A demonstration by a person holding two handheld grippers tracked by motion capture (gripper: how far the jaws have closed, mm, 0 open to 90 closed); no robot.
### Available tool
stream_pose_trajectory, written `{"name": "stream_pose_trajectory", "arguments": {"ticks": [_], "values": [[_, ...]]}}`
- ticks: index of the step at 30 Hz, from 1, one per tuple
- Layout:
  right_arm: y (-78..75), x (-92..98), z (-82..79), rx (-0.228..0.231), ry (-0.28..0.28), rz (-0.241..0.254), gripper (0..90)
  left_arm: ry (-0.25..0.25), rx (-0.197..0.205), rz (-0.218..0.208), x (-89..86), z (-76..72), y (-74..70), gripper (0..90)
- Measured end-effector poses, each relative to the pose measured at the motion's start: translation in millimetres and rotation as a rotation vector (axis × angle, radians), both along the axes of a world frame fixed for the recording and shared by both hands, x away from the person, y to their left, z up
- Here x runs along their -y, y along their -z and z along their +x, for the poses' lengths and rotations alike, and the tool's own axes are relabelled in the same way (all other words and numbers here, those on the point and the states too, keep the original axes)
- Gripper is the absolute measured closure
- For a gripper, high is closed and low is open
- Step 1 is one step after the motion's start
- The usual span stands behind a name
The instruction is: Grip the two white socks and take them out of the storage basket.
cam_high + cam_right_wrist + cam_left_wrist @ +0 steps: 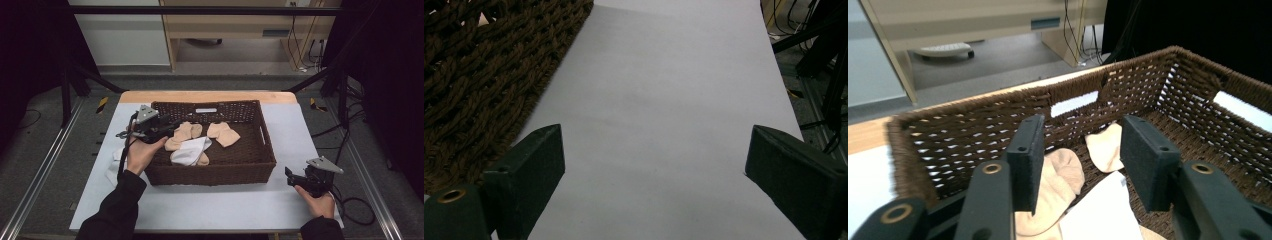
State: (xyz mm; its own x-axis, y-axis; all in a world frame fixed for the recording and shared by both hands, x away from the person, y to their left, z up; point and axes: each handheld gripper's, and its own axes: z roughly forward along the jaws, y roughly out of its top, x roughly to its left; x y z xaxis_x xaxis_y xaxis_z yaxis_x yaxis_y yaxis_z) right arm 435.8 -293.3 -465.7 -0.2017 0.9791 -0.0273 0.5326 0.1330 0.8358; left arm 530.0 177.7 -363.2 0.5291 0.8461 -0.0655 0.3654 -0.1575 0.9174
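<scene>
A brown wicker basket (215,175) stands in the middle of the white table (210,205). Inside it lie beige socks (182,132) and a white sock (190,150). My left gripper (169,131) reaches over the basket's left rim, open, with nothing between its jaws. In the left gripper view, the left gripper (1085,167) hovers above a beige sock (1060,175) and the white sock (1103,210), inside the basket (973,125). My right gripper (291,176) rests near the basket's front right corner, wide open. In the right gripper view, the right gripper (654,165) is over the bare table (664,100), with the basket (474,75) wall on its left.
A white cloth (114,165) lies on the table just left of the basket, partly under the left hand. Another beige sock (223,134) sits toward the basket's back. Black frame posts and cables (350,205) flank the table, and a wooden cabinet (240,25) stands behind.
</scene>
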Motion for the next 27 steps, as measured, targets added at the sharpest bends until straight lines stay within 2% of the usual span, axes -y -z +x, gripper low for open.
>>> {"name": "stream_pose_trajectory", "arguments": {"ticks": [11,20,21,22,23,25,27], "values": [[0.4,0.0,0.6,-0.002,-0.003,-0.001,9.4,0.024,-0.049,0.074,18.9,17.9,27.2,56.0],[0.5,-0.1,0.8,-0.005,-0.004,-0.001,9.4,0.072,-0.143,0.221,24.5,28.6,50.3,56.1],[0.3,0.0,0.7,-0.004,-0.004,0.000,9.4,0.075,-0.147,0.225,24.7,28.8,51.8,56.3],[0.2,-0.1,0.5,-0.002,-0.001,0.002,9.4,0.076,-0.154,0.210,24.9,29.2,53.3,56.3],[0.1,0.3,0.5,0.001,-0.001,0.000,9.4,0.084,-0.172,0.207,24.7,29.6,54.6,56.2],[0.3,0.2,0.7,-0.001,-0.001,0.000,9.4,0.090,-0.190,0.227,24.4,30.3,57.1,56.0],[0.4,-0.3,0.6,-0.002,-0.003,-0.001,9.4,0.093,-0.209,0.224,24.1,31.0,59.9,55.6]]}}
